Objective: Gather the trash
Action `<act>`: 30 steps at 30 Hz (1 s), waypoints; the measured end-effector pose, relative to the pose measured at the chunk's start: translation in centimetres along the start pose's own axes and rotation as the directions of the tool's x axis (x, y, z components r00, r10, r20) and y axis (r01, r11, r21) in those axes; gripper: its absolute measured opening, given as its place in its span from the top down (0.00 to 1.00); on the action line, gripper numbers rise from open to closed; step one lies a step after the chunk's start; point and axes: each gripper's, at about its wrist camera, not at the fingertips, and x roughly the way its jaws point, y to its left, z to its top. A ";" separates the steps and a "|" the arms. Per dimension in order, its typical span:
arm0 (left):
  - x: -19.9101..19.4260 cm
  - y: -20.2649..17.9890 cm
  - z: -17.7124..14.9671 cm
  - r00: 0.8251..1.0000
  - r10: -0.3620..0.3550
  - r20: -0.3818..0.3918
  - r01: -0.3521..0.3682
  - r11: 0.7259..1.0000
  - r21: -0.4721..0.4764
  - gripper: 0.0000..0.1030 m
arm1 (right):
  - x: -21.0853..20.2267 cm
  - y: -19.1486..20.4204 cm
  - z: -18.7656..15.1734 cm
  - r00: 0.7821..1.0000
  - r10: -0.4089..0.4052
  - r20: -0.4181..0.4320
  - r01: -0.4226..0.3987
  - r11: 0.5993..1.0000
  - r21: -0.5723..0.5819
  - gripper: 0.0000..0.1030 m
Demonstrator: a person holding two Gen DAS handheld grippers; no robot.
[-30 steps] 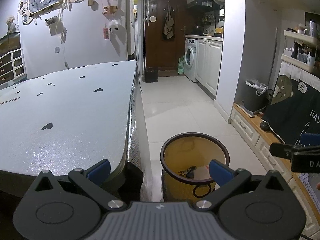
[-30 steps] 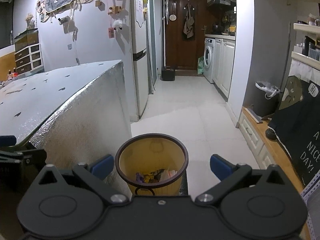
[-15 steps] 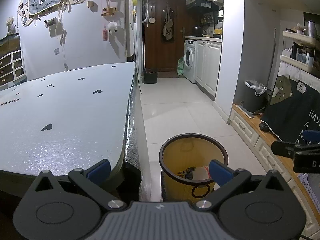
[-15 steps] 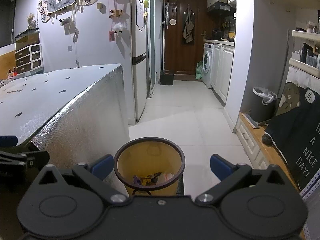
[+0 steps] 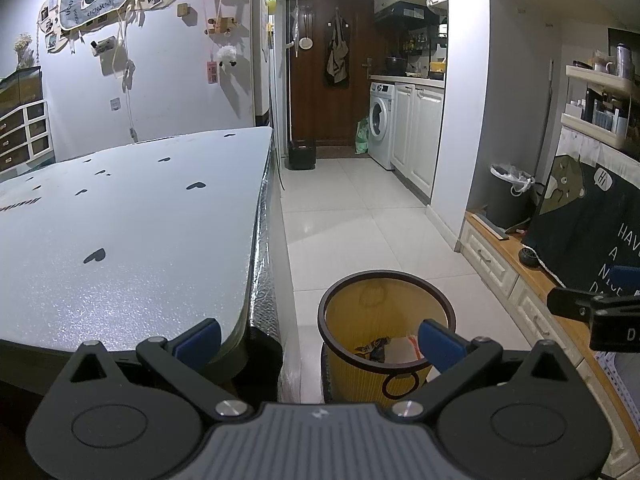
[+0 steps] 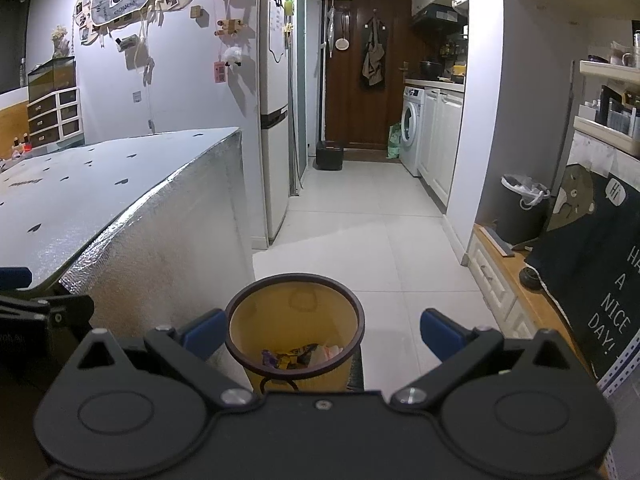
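A yellow waste basket [image 5: 384, 308] with a dark rim stands on the white tile floor beside the table corner. Crumpled wrappers [image 6: 298, 356] lie at its bottom, also seen as wrappers [image 5: 384, 350] in the left wrist view. My left gripper [image 5: 318, 338] is open and holds nothing; its left finger hangs over the table edge and its right finger over the basket. My right gripper [image 6: 320, 330] is open and empty, straddling the basket [image 6: 294, 308] from above. The right gripper's finger shows at the far right [image 5: 592, 308] of the left wrist view.
A silver foil-covered table [image 5: 132, 220] with small black marks fills the left. A fridge [image 6: 274, 128] stands behind it. A tiled corridor [image 5: 352, 208] leads to a brown door [image 5: 320, 76] and washing machine [image 5: 380, 124]. A low wooden bench with a dark cloth [image 6: 596, 264] and a grey bin [image 6: 520, 208] lines the right.
Both views have risen and pulled back slightly, so the basket sits a little lower and smaller. Both grippers stay open and empty.
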 end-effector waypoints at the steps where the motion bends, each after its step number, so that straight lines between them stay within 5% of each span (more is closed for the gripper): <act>1: 0.0 0.0 0.0 1.000 0.001 0.000 -0.001 1.000 0.000 0.00 | 0.0 0.0 0.0 1.000 0.000 0.000 0.000 1.000 0.000 0.00; 30: -0.1 -0.3 0.1 1.000 0.000 0.002 0.000 1.000 -0.004 0.00 | 0.0 0.0 -0.2 1.000 -0.006 -0.003 0.006 1.000 0.001 0.00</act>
